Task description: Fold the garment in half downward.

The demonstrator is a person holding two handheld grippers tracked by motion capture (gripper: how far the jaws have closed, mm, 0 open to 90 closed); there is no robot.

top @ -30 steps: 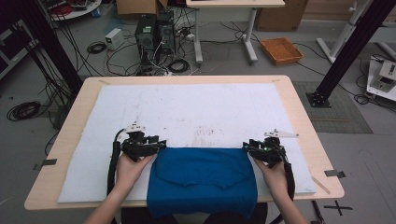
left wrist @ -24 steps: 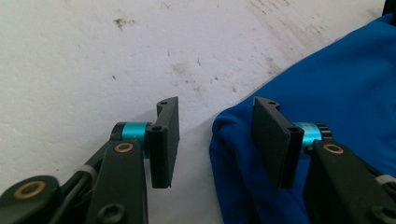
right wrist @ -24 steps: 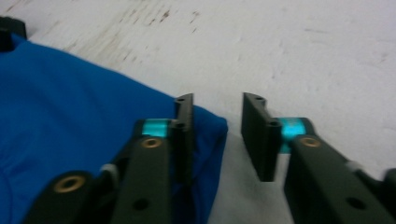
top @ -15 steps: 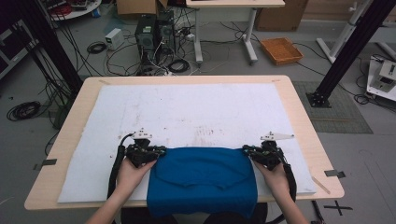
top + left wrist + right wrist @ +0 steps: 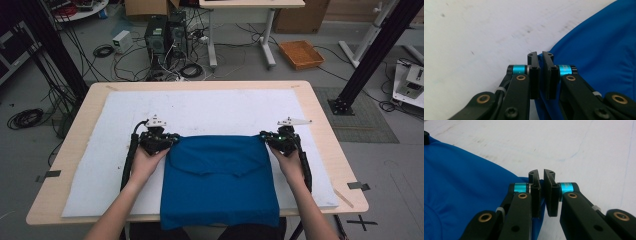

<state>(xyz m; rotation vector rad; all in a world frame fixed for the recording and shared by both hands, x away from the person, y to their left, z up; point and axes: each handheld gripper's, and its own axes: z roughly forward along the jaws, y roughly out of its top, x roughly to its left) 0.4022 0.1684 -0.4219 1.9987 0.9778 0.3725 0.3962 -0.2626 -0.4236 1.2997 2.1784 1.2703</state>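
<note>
Pinching blue cloth (image 5: 220,180) far corners (on white mat (image 5: 100,165)) | left tool (image 5: 172,140) clenched | right tool (image 5: 264,137) clenched

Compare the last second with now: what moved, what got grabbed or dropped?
Both claws, the left claw and right claw, moved away from the person across the table, pulling the blue cloth's far edge with them, so more cloth now lies on the white pad. Nothing was let go: each claw stays shut on its corner. The cloth's near end still hangs over the table edge.
</note>
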